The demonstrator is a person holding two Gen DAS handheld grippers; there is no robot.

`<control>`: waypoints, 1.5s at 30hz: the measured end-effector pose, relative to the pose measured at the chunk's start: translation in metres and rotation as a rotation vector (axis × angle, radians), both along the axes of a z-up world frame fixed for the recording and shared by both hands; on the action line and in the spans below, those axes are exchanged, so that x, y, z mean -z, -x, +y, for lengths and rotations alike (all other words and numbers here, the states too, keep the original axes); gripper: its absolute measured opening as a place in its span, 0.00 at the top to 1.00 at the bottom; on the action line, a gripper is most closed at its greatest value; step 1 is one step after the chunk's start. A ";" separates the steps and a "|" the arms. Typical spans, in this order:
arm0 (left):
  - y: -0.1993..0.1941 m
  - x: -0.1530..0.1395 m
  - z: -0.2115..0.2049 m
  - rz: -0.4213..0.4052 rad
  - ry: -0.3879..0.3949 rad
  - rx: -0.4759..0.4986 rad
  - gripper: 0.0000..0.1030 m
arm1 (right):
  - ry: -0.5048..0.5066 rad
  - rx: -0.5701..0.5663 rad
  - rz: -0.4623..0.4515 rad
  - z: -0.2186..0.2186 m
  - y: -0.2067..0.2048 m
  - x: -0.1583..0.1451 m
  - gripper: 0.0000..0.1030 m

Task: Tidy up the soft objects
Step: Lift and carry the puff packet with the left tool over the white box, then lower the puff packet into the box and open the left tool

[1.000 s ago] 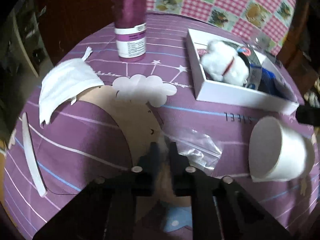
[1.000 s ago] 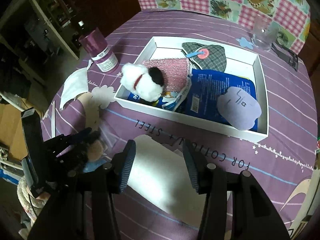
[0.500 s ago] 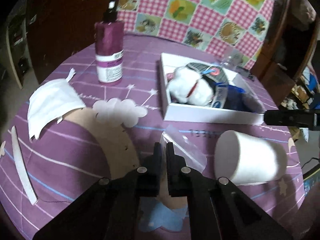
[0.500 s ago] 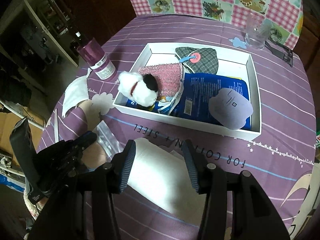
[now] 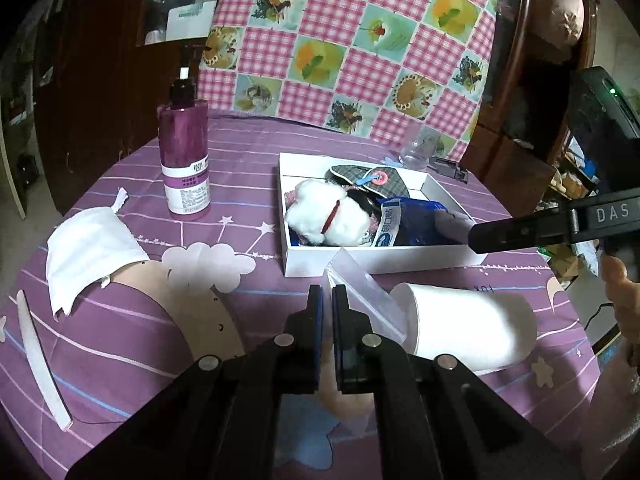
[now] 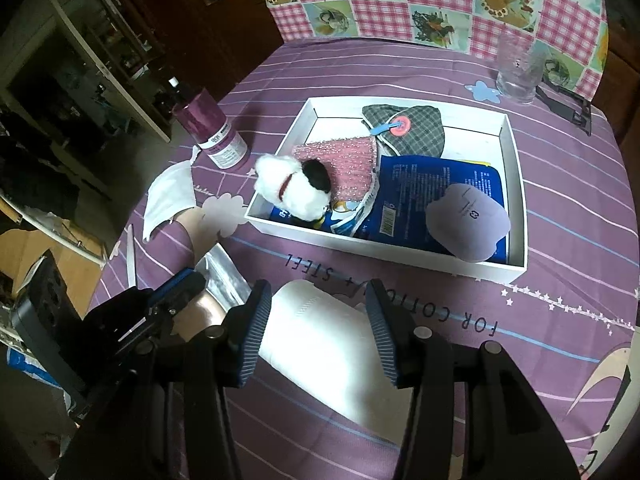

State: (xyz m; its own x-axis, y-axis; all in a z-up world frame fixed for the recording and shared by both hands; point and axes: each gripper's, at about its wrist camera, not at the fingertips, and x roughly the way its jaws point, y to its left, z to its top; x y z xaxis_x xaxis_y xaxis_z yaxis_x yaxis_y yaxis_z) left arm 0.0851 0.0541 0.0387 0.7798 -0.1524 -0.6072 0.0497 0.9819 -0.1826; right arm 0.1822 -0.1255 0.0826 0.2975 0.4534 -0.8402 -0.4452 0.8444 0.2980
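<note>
A: Looking along your left gripper (image 5: 327, 300), you have its two fingers squeezed together on the edge of a clear plastic bag (image 5: 362, 294), and the bag stands up off the purple tablecloth (image 5: 248, 160) just in front of the fingertips.

B: And your right gripper (image 6: 318, 316)?

A: Its fingers stand apart, one on each side of the white paper roll (image 6: 320, 344), which lies on its side on the cloth. You cannot tell from either view whether the pads press on the roll or only flank it.

B: Where do the soft things sit?

A: In front of you is the white tray (image 6: 384, 250). Inside it, at the left end, lies a white plush dog (image 6: 296, 188) with a red collar, resting on a pink sparkly cloth (image 6: 340, 160). Behind that is a grey checked pouch (image 6: 416, 132), and toward the right a blue packet (image 6: 432, 184) with a pale lilac pad (image 6: 466, 222) on top.

B: What lies outside the tray?

A: To your left, a white face mask (image 5: 90, 248) lies flat on the cloth, well apart from the tray, with a thin white strip (image 5: 40, 360) near the table's edge. A purple pump bottle (image 5: 184, 164) stands upright between the mask and the tray. A clear glass (image 6: 518, 70) stands beyond the tray's far corner.
</note>
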 end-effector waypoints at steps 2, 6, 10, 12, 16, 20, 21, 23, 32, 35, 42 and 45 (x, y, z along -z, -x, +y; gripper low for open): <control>0.002 -0.002 0.002 -0.018 0.003 -0.009 0.97 | -0.011 0.003 0.006 -0.001 -0.001 0.000 0.51; 0.003 -0.005 0.003 -0.042 0.000 -0.040 0.97 | -0.038 0.001 0.002 -0.005 -0.001 -0.004 0.51; 0.000 -0.010 -0.001 -0.042 -0.036 -0.072 0.97 | -0.044 0.016 -0.008 -0.009 -0.003 -0.005 0.51; 0.002 -0.017 -0.003 -0.051 -0.041 -0.081 0.97 | -0.048 0.030 -0.003 -0.012 -0.005 -0.004 0.51; 0.004 -0.035 -0.007 -0.061 -0.075 -0.112 0.97 | -0.075 0.050 0.020 -0.017 -0.010 -0.002 0.51; 0.002 -0.052 -0.009 -0.071 -0.096 -0.141 0.97 | -0.099 0.046 0.032 -0.021 -0.012 -0.001 0.51; 0.001 -0.057 -0.010 -0.078 -0.098 -0.146 0.97 | -0.108 0.049 0.036 -0.023 -0.013 -0.001 0.51; 0.001 -0.067 -0.014 -0.093 -0.093 -0.144 0.97 | -0.134 0.063 0.046 -0.027 -0.015 -0.001 0.51; -0.024 -0.083 -0.045 -0.133 -0.109 -0.111 0.97 | -0.174 0.162 0.027 -0.053 -0.027 -0.001 0.51; -0.040 -0.079 -0.053 -0.126 -0.097 -0.091 0.97 | -0.195 0.212 0.012 -0.069 -0.033 -0.001 0.51; -0.083 -0.060 -0.068 -0.109 -0.028 -0.045 0.97 | -0.190 0.248 -0.010 -0.077 -0.041 0.003 0.51; -0.098 -0.052 -0.071 -0.100 -0.012 -0.036 0.97 | -0.174 0.249 -0.029 -0.074 -0.043 0.006 0.51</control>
State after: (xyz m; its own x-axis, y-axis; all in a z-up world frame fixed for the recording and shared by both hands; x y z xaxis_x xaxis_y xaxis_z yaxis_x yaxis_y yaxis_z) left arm 0.1832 -0.0171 0.0908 0.8416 -0.1165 -0.5274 0.0320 0.9855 -0.1667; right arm 0.2256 -0.1997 0.0764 0.4400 0.5004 -0.7456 -0.2415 0.8657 0.4384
